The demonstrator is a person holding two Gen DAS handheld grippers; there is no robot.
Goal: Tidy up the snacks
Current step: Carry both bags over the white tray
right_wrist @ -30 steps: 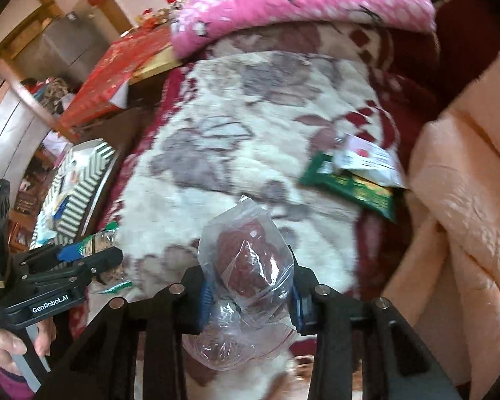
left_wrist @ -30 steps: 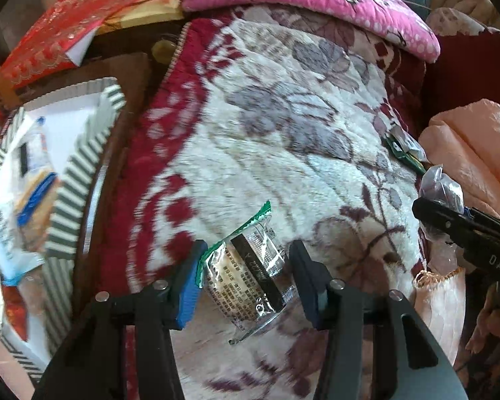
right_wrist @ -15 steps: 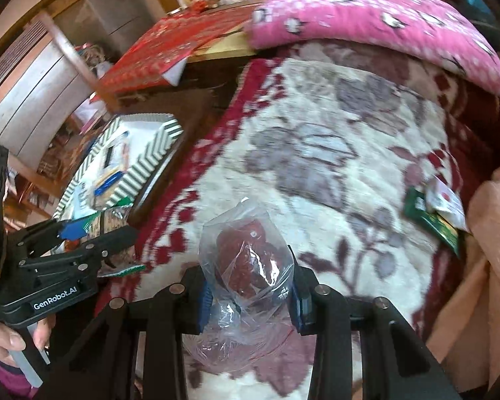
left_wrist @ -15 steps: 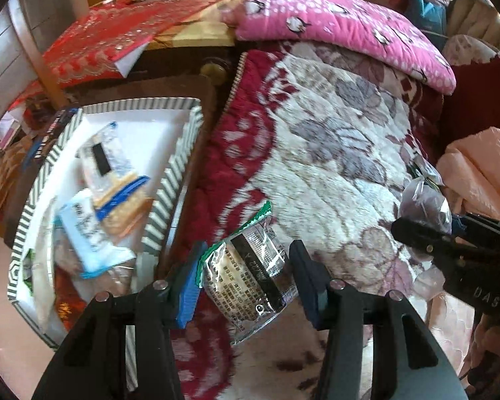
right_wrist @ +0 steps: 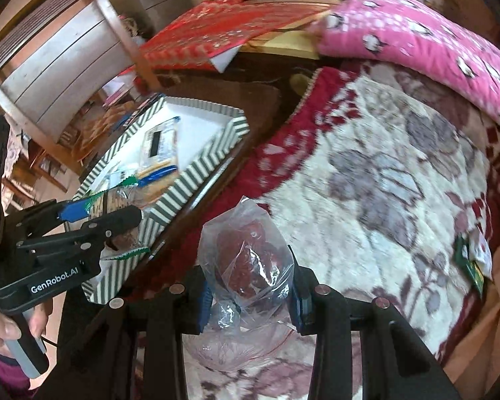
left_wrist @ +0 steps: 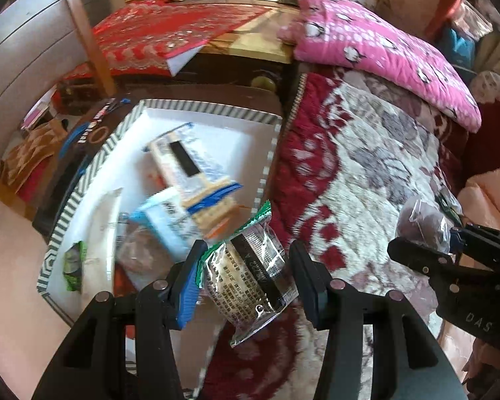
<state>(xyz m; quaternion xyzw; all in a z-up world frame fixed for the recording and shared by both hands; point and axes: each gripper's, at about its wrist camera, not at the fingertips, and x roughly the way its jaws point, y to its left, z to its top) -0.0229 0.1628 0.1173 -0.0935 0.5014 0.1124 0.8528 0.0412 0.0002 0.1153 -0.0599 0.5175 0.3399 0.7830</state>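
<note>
Left tongs (left_wrist: 243,275) angled steeply down, clamped on a silver packet (left_wrist: 250,280) with green edge and small unreadable print, hanging over the near rim of the striped tray (left_wrist: 213,110). "GenRobot.AI" readable on that tool in the right view, hand (right_wrist: 3,328) wrapped round its handle. Right tongs (right_wrist: 248,286) tilted down over the bed (right_wrist: 383,180), pinching a clear bag (right_wrist: 246,260) of dark red snacks. "DAS" on their side.

right claw (right_wrist: 250,291) clamps clear bag (right_wrist: 246,260) | above floral blanket (right_wrist: 366,180) | striped box (right_wrist: 196,166) left
</note>
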